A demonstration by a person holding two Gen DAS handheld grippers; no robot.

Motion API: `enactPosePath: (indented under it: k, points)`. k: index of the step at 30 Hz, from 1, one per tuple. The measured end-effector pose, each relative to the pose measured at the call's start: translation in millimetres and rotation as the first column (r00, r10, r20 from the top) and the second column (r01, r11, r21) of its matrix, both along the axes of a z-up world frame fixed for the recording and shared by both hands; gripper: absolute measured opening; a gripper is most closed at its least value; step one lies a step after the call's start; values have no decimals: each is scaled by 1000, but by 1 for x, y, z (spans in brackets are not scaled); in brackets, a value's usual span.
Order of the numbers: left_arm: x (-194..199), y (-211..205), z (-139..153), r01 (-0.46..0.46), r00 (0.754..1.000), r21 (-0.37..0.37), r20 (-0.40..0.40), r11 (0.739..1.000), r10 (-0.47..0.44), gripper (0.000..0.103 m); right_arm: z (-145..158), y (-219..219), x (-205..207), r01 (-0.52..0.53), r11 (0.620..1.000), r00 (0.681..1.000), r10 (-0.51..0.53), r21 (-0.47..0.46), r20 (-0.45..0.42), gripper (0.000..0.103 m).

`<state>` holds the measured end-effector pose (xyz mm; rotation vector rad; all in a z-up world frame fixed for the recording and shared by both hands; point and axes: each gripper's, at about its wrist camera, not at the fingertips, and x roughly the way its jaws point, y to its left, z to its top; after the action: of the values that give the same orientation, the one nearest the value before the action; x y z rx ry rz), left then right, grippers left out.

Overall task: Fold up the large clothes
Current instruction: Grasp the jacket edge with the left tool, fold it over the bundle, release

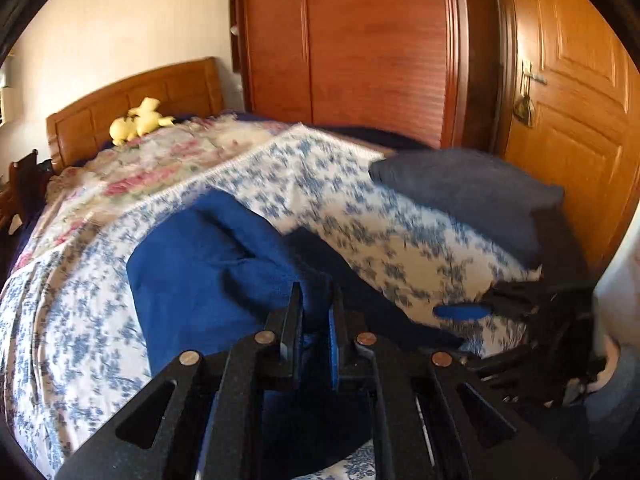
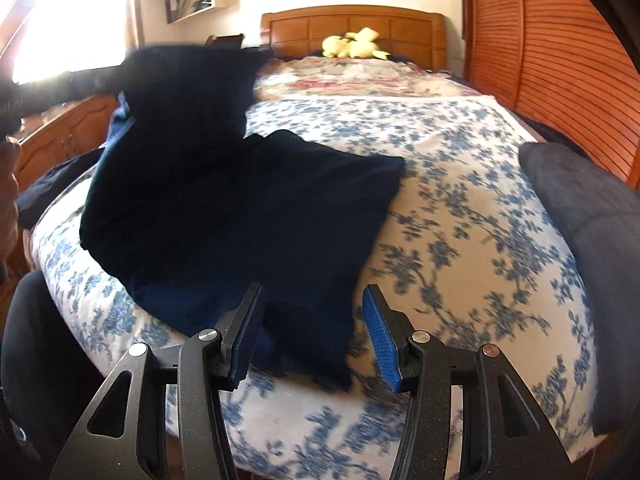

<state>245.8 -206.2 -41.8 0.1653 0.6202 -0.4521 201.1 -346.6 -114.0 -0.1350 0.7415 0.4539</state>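
A dark blue garment (image 2: 240, 208) lies on the blue-flowered bedspread (image 2: 460, 200). One part of it is lifted up at the left (image 2: 188, 88). In the left wrist view the same blue garment (image 1: 200, 260) runs into my left gripper (image 1: 316, 312), which is shut on a fold of it. That gripper shows in the right wrist view only as a dark blurred shape (image 2: 120, 74) at the raised cloth. My right gripper (image 2: 314, 300) is open just above the garment's near corner, with nothing pressed between its pads. From the left it appears low over the bedspread, to the right of the garment (image 1: 480, 308).
A folded dark grey cloth (image 1: 472, 196) lies at the bed's right edge (image 2: 580, 208). A yellow plush toy (image 2: 356, 46) sits by the wooden headboard (image 2: 352, 20). A wardrobe (image 1: 360, 48) and door (image 1: 572, 100) stand beyond the bed. Dark clothes (image 2: 44, 192) lie at the bed's left side.
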Motion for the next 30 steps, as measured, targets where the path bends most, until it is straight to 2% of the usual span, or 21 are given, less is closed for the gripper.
enactPosePath:
  k: [3, 7, 11, 16, 24, 30]
  points:
    - [3, 0, -15, -29, 998, 22, -50, 999, 30, 11, -2, -7, -3, 8, 1000, 1000, -8, -2, -4, 51]
    - [-4, 9, -17, -29, 998, -14, -63, 999, 28, 17, -2, -10, -5, 9, 1000, 1000, -9, 3, -8, 51]
    - [-16, 20, -11, -26, 998, -38, -51, 999, 24, 28, -1, -10, -3, 8, 1000, 1000, -7, 12, -10, 51]
    - [-28, 43, -6, -41, 999, -55, -30, 998, 39, 36, 17, -4, -1, 19, 1000, 999, -19, 15, 32, 51]
    - [-38, 94, -22, -118, 993, -83, -30, 990, 116, 48, 40, 23, 2, -9, 1000, 998, 8, 14, 63, 51]
    - [-48, 128, -33, -165, 986, -100, -35, 981, 162, 49, 52, 63, 6, -68, 998, 996, 67, 10, 66, 51]
